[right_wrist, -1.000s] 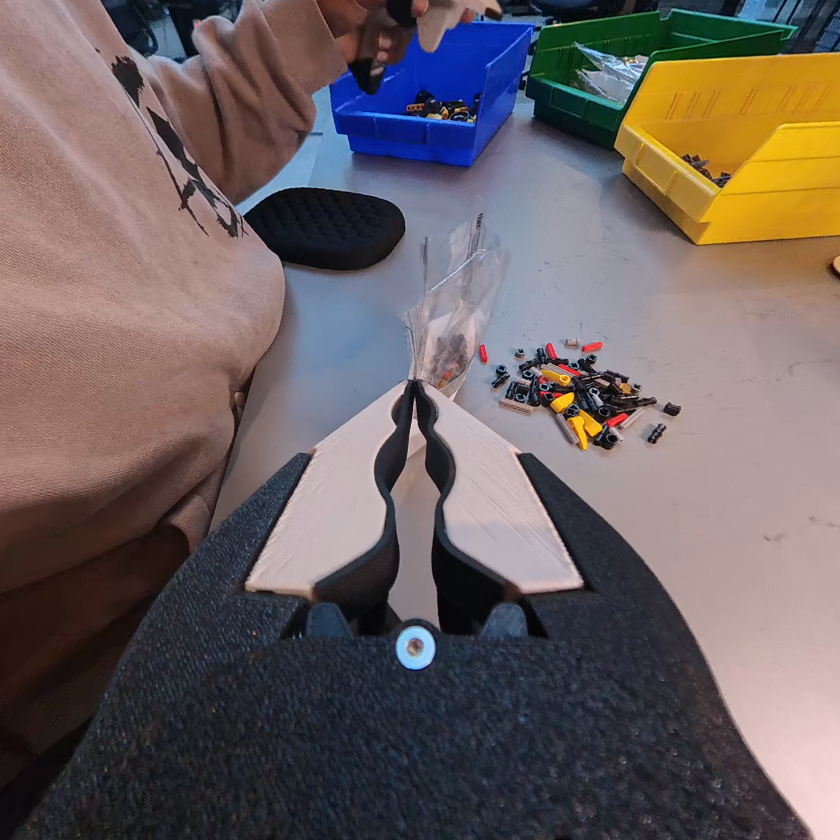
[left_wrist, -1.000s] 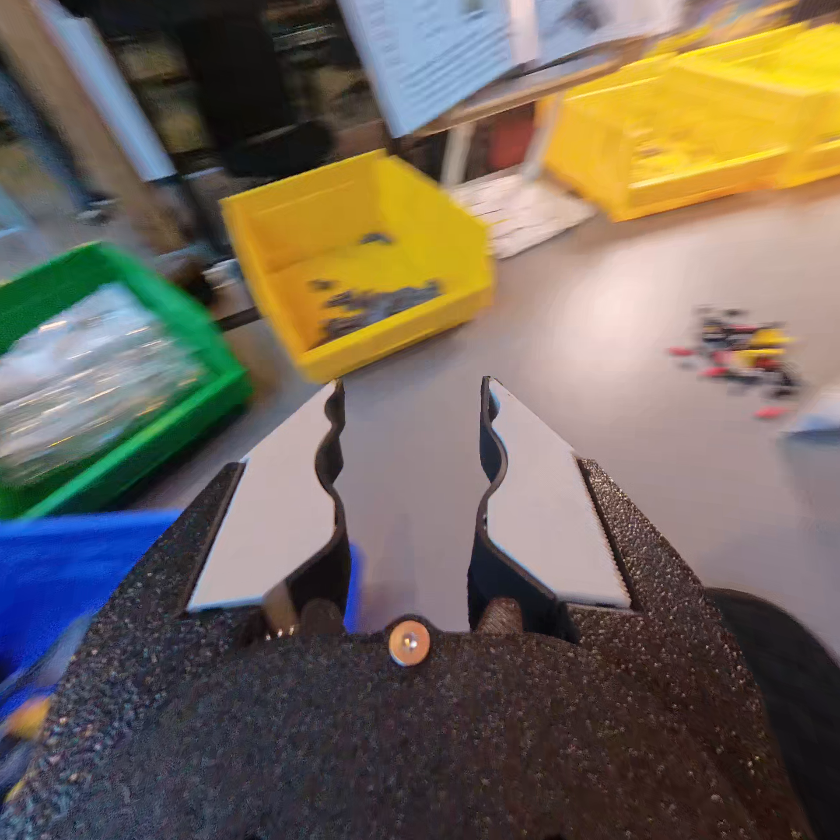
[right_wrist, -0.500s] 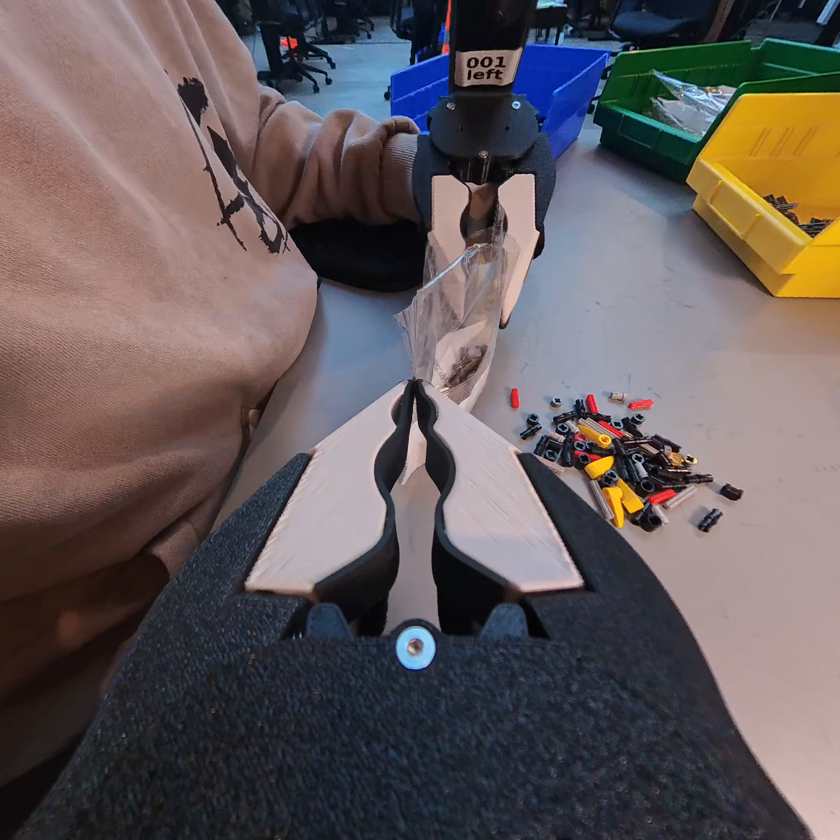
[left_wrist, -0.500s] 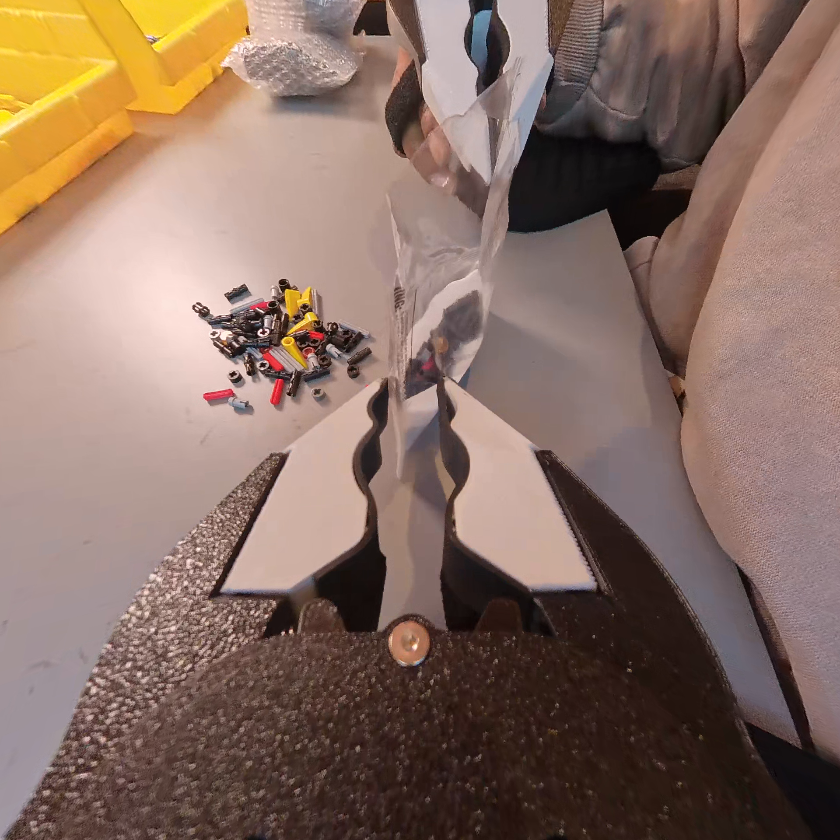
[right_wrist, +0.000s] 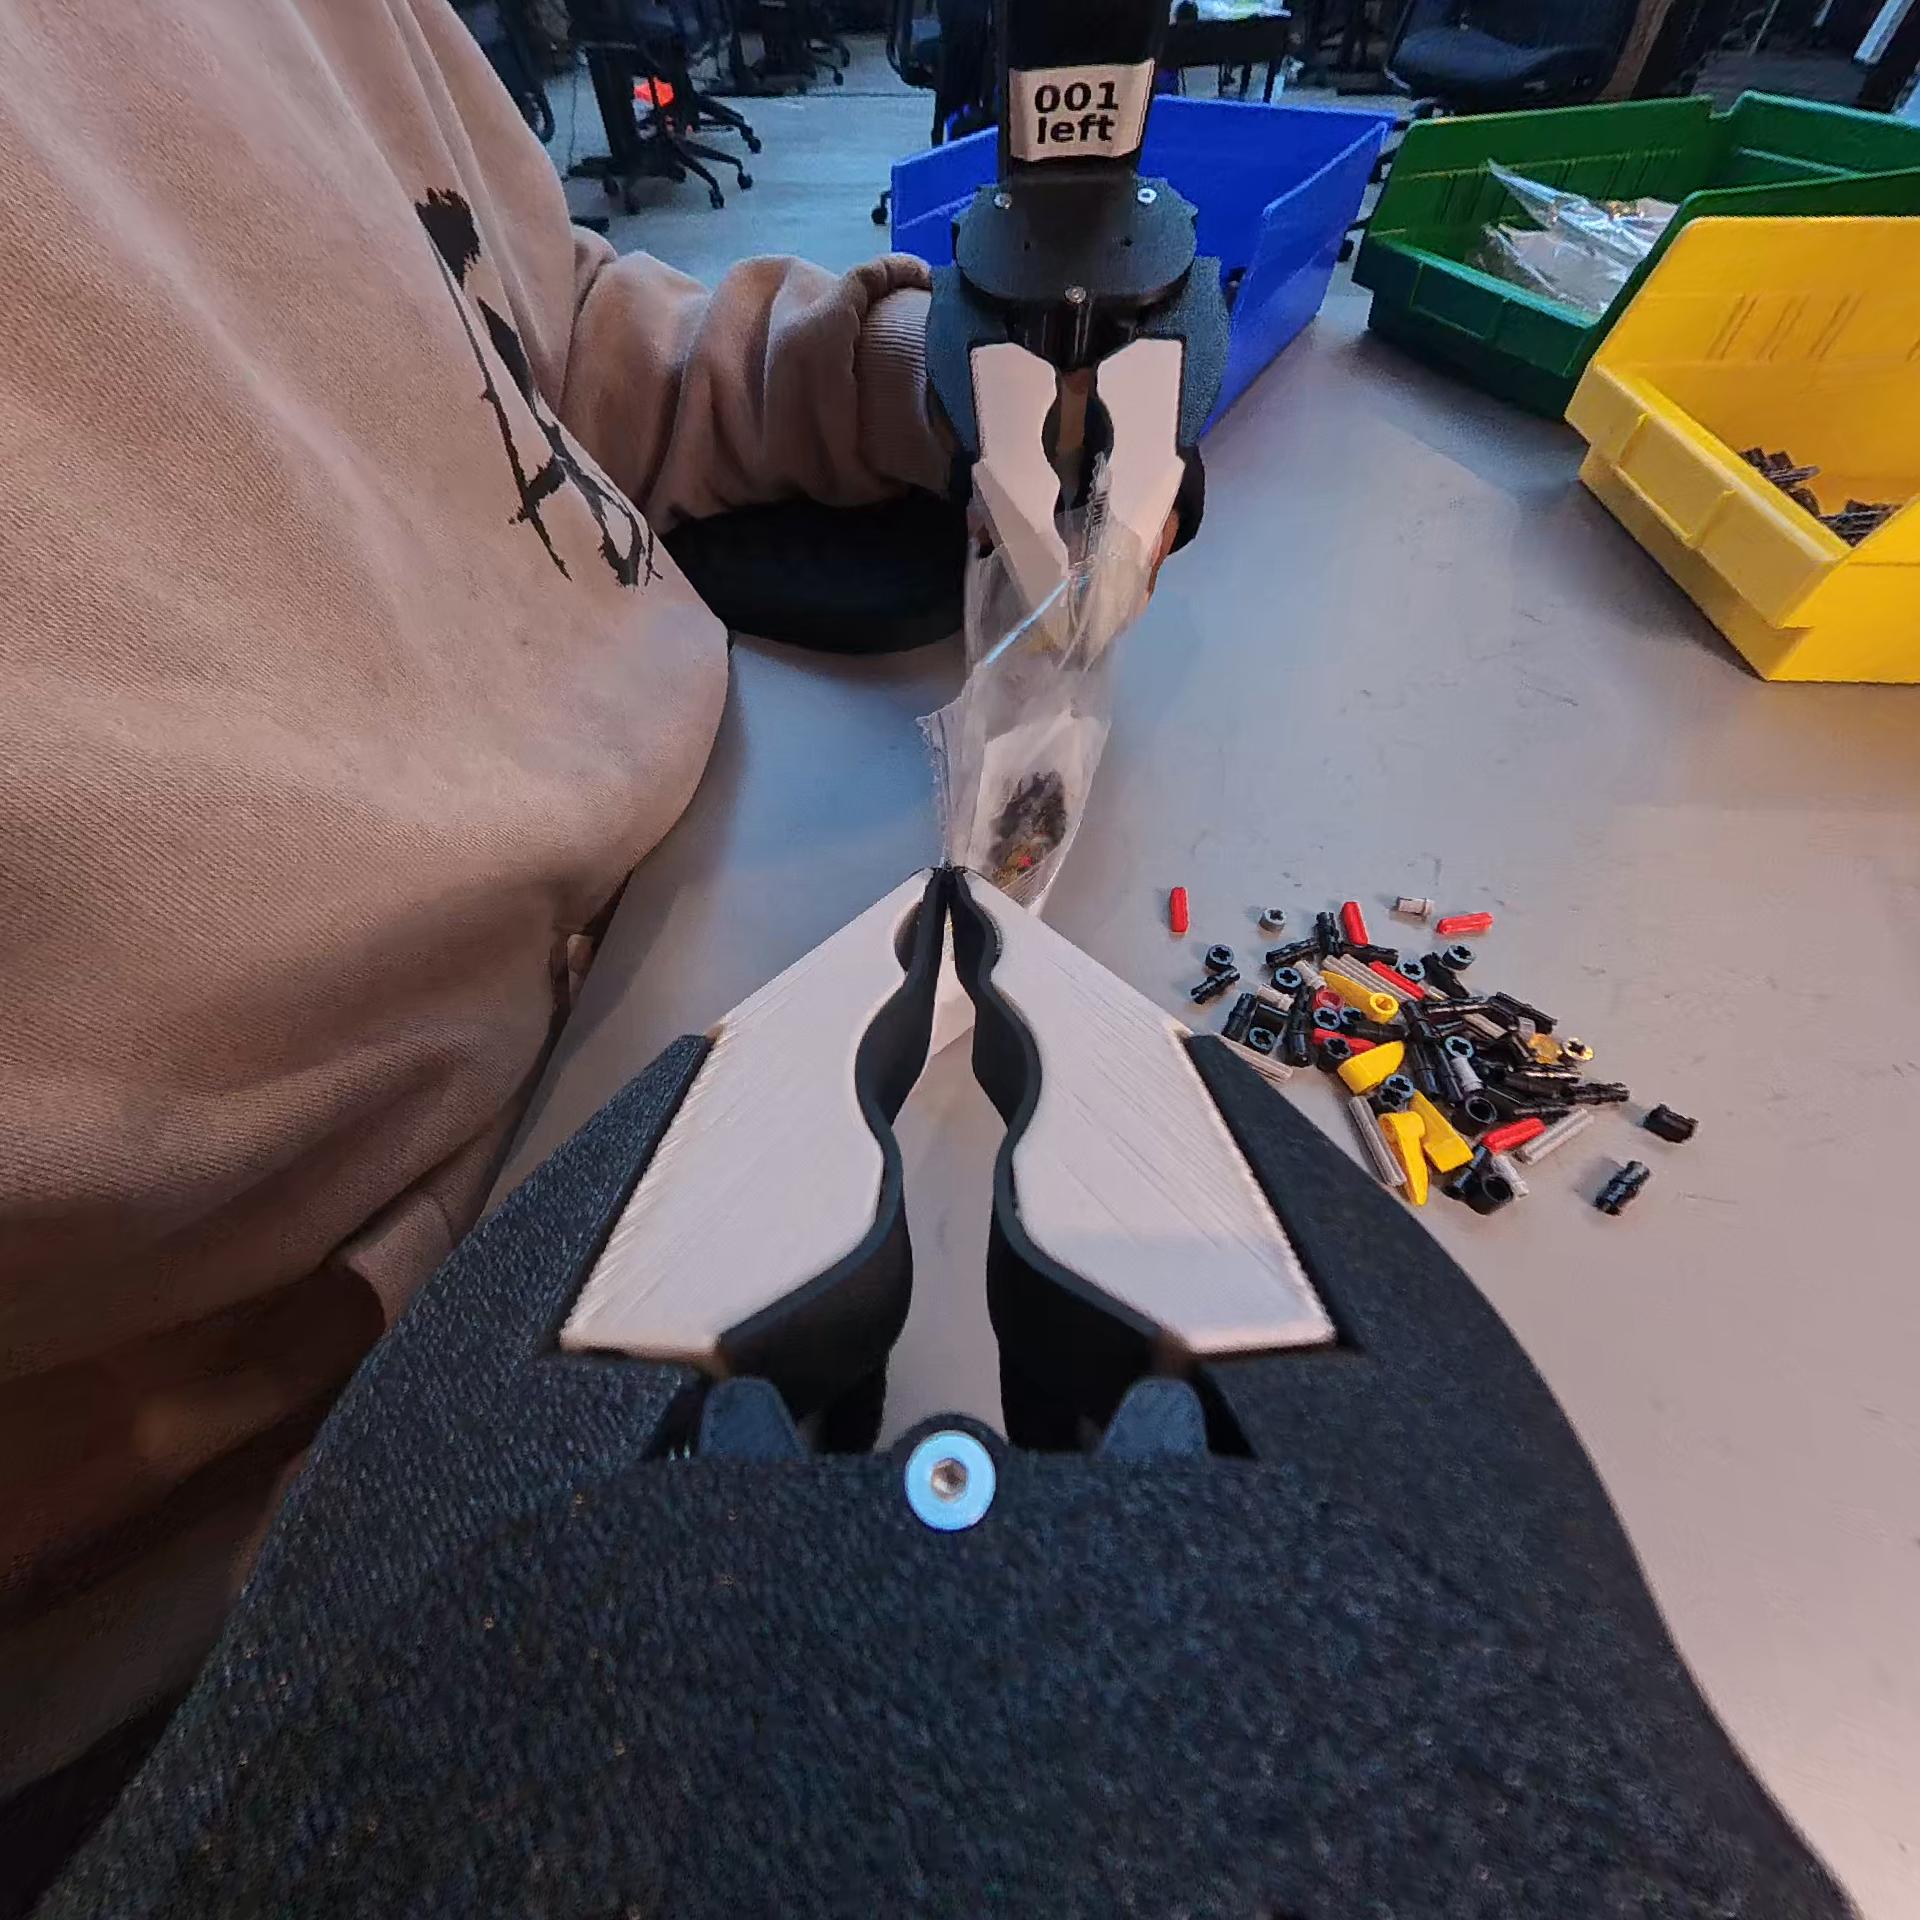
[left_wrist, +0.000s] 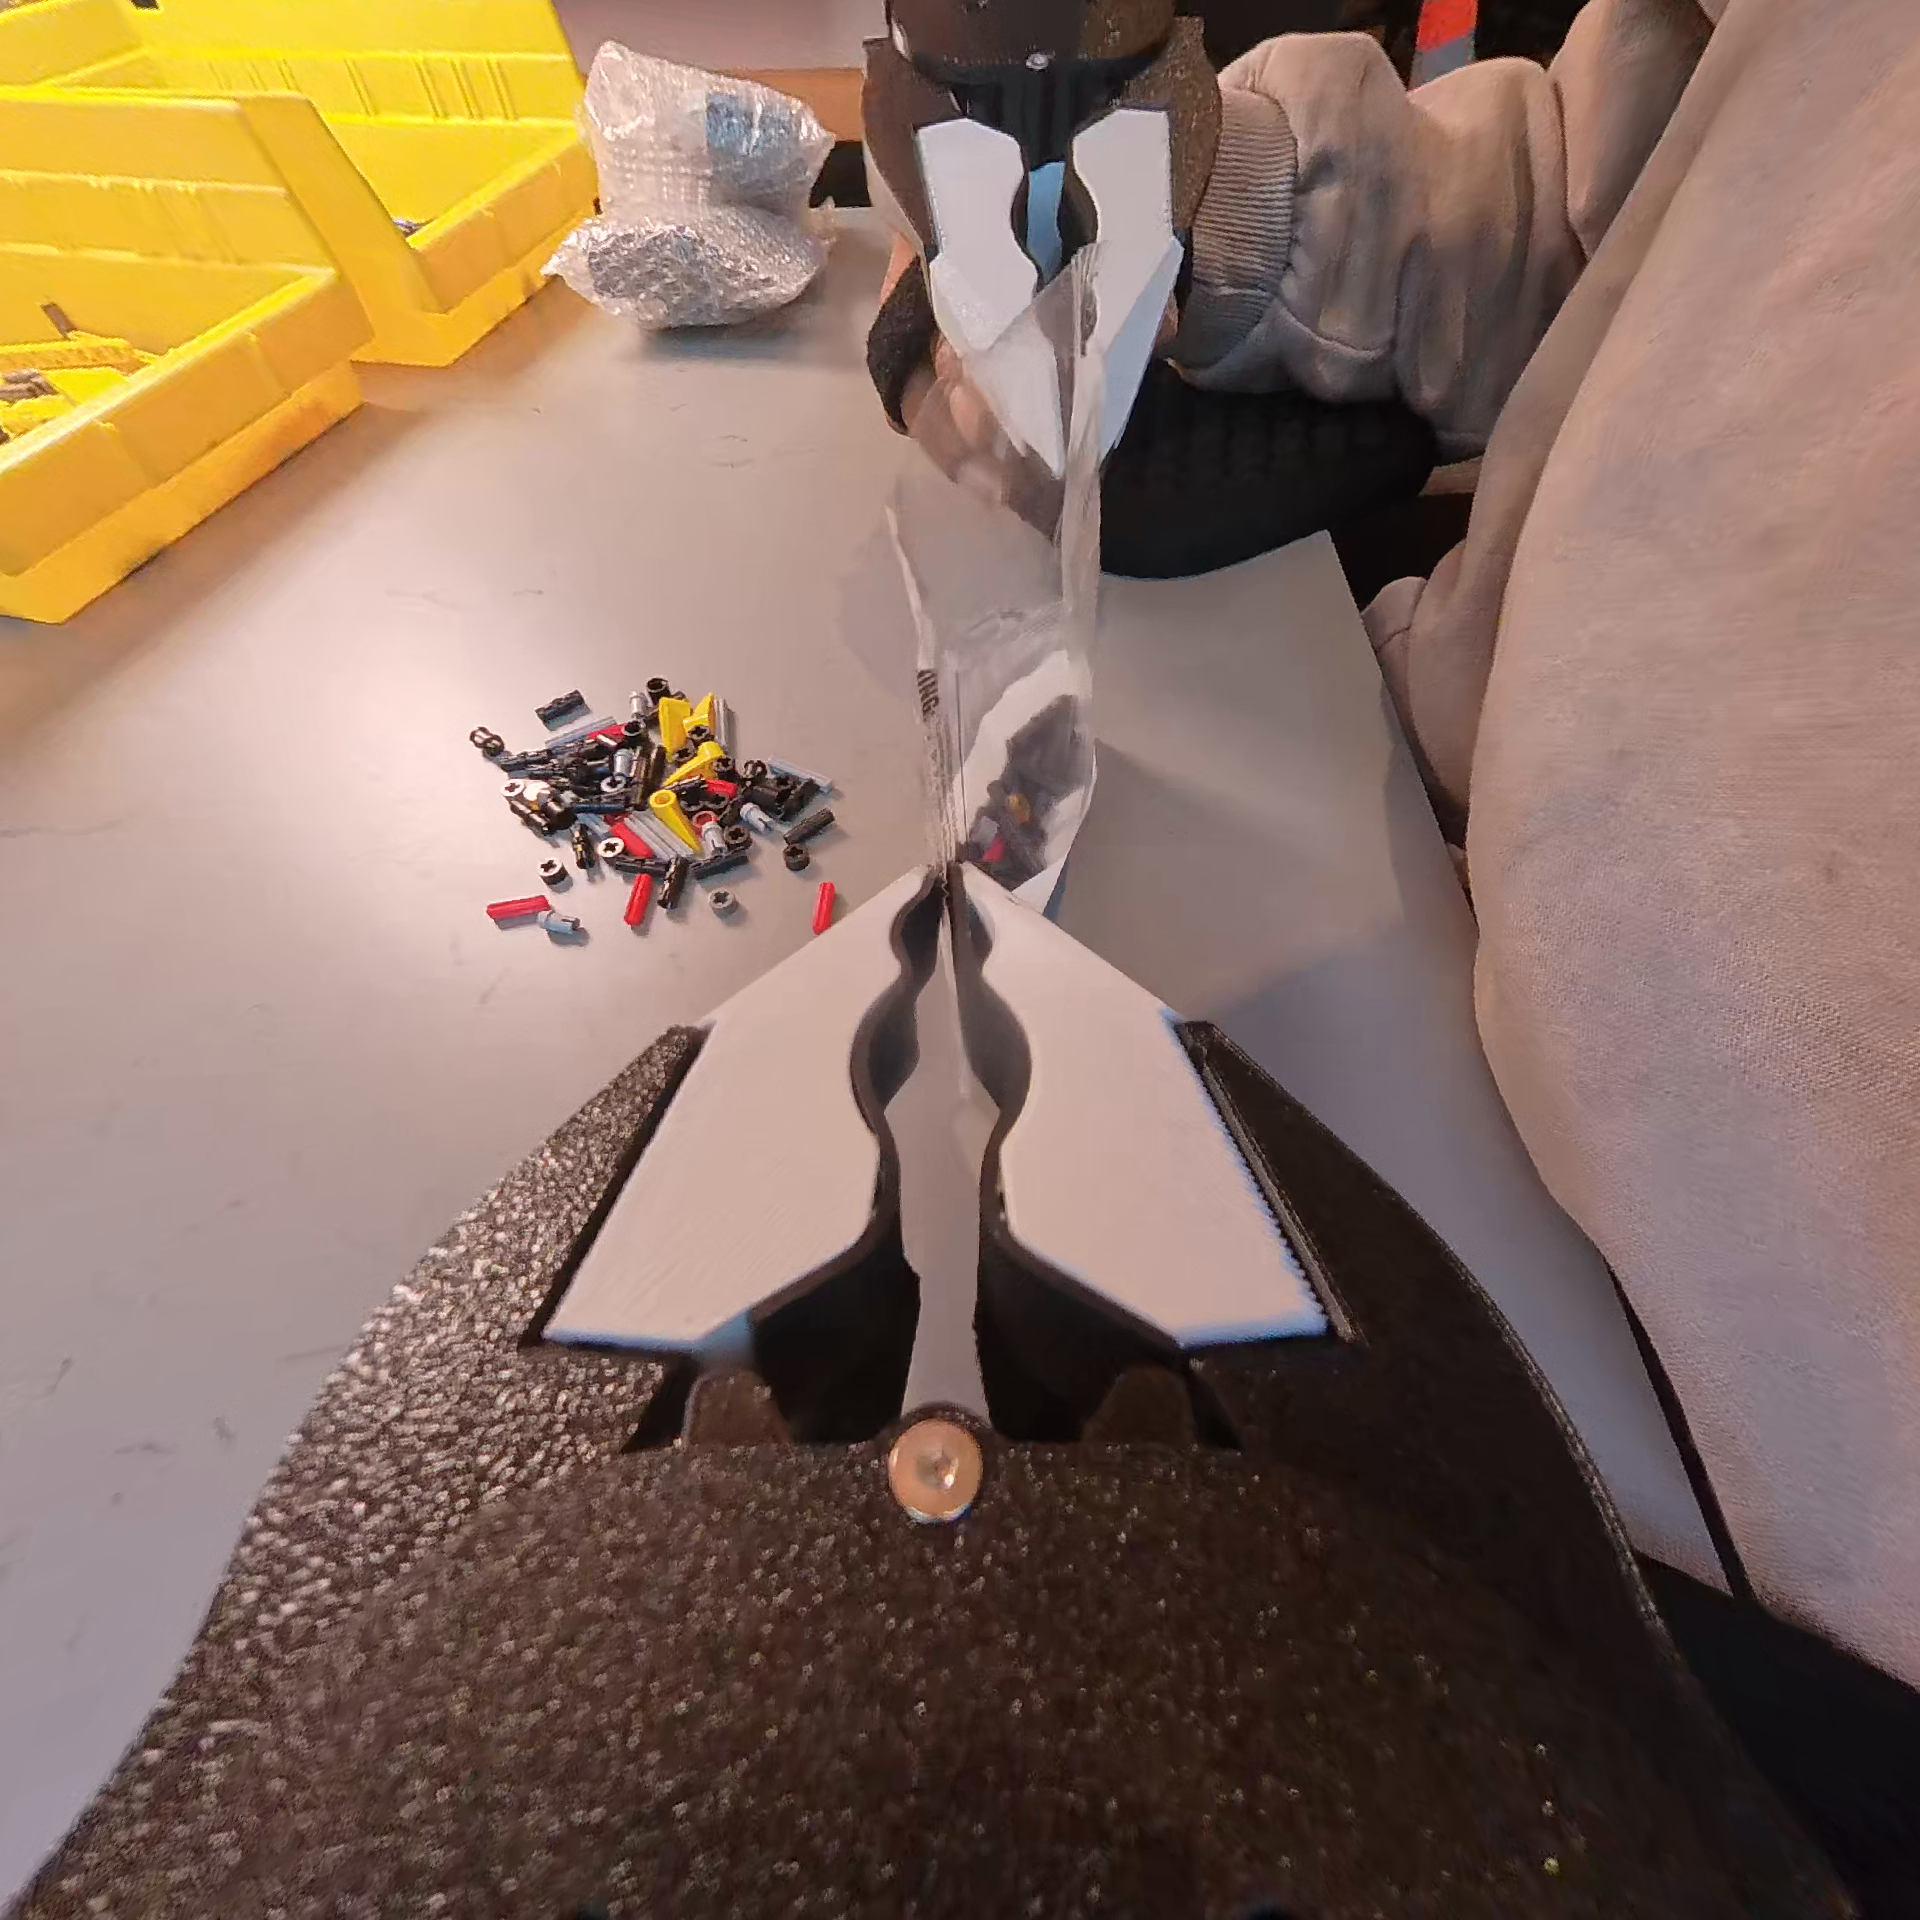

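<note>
A clear plastic bag (left_wrist: 1023, 727) with a few small dark parts inside was held stretched above the grey tabletop (left_wrist: 312, 1039) between the two grippers. The left gripper (left_wrist: 948, 896) was closed on one edge of the bag, and the right gripper (right_wrist: 943, 875) was closed on the opposite edge. A loose pile of small parts (right_wrist: 1423, 1049), black, red, yellow and grey, was seen on the tabletop just beside the bag. Yellow bins (left_wrist: 156, 343) and a bubble-wrap bundle (left_wrist: 696, 197) were placed farther back. A blue bin (right_wrist: 1288, 197) and a green bin (right_wrist: 1538, 249) were visible in the right wrist view.
</note>
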{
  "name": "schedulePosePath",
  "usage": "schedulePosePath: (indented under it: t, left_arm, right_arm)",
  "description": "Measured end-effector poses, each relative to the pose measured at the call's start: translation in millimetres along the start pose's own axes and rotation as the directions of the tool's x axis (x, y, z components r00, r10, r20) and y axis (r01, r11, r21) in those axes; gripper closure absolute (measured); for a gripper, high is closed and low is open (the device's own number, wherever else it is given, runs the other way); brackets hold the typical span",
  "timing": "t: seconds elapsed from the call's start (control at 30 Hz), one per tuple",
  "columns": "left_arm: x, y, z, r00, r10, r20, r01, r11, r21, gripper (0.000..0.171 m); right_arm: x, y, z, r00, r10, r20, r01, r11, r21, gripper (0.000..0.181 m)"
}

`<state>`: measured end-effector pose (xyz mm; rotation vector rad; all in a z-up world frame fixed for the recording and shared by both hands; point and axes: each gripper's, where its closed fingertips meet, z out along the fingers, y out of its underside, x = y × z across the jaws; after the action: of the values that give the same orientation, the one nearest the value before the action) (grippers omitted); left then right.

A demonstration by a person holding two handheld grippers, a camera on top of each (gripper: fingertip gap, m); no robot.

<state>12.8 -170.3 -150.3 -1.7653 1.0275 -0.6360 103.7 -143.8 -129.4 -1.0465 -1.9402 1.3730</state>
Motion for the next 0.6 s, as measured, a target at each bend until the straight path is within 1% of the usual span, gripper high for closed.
schedulePosePath:
  t: [0.07, 0.1, 0.13, 0.17, 0.2, 0.27, 0.3, 0.33, 0.37, 0.4, 0.43, 0.47, 0.53, 0.6]
  left_arm:
    - [7.0, -1.0, -1.4, 0.999, 0.02, -0.032, -0.02, 1.0, 0.004, 0.171]
    - [9.6, -2.1, -2.4, 0.999, 0.028, -0.044, -0.028, 1.0, 0.01, 0.171]
    - [11.4, -2.2, -3.1, 0.998, 0.033, -0.052, -0.033, 0.999, 0.012, 0.171]
    - [12.0, -1.4, -3.6, 0.998, 0.036, -0.056, -0.036, 0.999, 0.01, 0.171]
    - [12.0, -0.6, -4.1, 0.998, 0.036, -0.057, -0.036, 0.999, 0.008, 0.171]
    - [9.9, 0.4, -5.4, 0.998, 0.024, -0.054, -0.023, 1.0, 0.011, 0.171]
    - [9.0, 1.1, -5.5, 0.998, 0.017, -0.054, -0.017, 1.0, 0.011, 0.171]
    - [8.2, 1.8, -5.0, 0.999, 0.013, -0.053, -0.012, 1.0, 0.012, 0.171]
    - [7.4, 1.6, -4.4, 0.999, 0.009, -0.049, -0.009, 1.0, 0.017, 0.171]
    - [6.3, 1.4, -3.7, 0.999, 0.006, -0.043, -0.006, 1.0, 0.02, 0.171]
    - [5.3, 1.3, -3.0, 0.999, 0.003, -0.036, -0.003, 1.0, 0.019, 0.171]
    - [3.9, 0.9, -2.6, 1.0, 0.002, -0.027, -0.001, 1.0, 0.021, 0.171]
    - [1.2, 0.0, -2.1, 1.0, 0.002, -0.003, -0.002, 1.0, 0.025, 0.171]
    - [-2.0, 0.2, -2.2, 1.0, 0.003, 0.025, -0.004, 1.0, 0.024, 0.171]
  right_arm:
    - [-2.7, -3.7, -1.8, 1.0, 0.014, 0.018, -0.014, 1.0, 0.017, 0.181]
    - [-3.5, -9.9, -6.4, 0.999, 0.041, 0.035, -0.042, 0.998, 0.053, 0.175]
    - [-2.5, -18.1, -13.6, 0.995, 0.081, 0.055, -0.086, 0.991, 0.099, 0.161]
    - [2.5, -25.6, -22.5, 0.991, 0.117, 0.061, -0.125, 0.982, 0.143, 0.151]
    - [11.1, -32.6, -32.5, 0.99, 0.133, 0.047, -0.14, 0.971, 0.193, 0.147]
    - [33.7, -42.8, -50.2, 0.988, 0.156, -0.004, -0.148, 0.948, 0.281, 0.149]
    - [48.1, -39.8, -51.7, 0.983, 0.178, -0.051, -0.158, 0.951, 0.267, 0.153]
    - [58.2, -27.9, -44.6, 0.981, 0.166, -0.097, -0.147, 0.972, 0.182, 0.154]
    - [64.5, -8.9, -31.9, 0.984, 0.116, -0.136, -0.111, 0.993, 0.043, 0.156]
    - [69.8, 13.2, -17.8, 0.985, 0.046, -0.164, -0.065, 0.992, -0.111, 0.158]
    - [71.1, 32.7, -3.8, 0.988, -0.01, -0.155, -0.027, 0.971, -0.238, 0.157]
    - [70.1, 46.4, 8.9, 0.991, -0.031, -0.128, -0.011, 0.949, -0.315, 0.157]
    - [76.0, 61.5, 24.7, 0.991, -0.026, -0.133, -0.028, 0.92, -0.392, 0.157]
    - [76.7, 68.0, 29.6, 0.991, -0.024, -0.129, -0.033, 0.905, -0.425, 0.157]
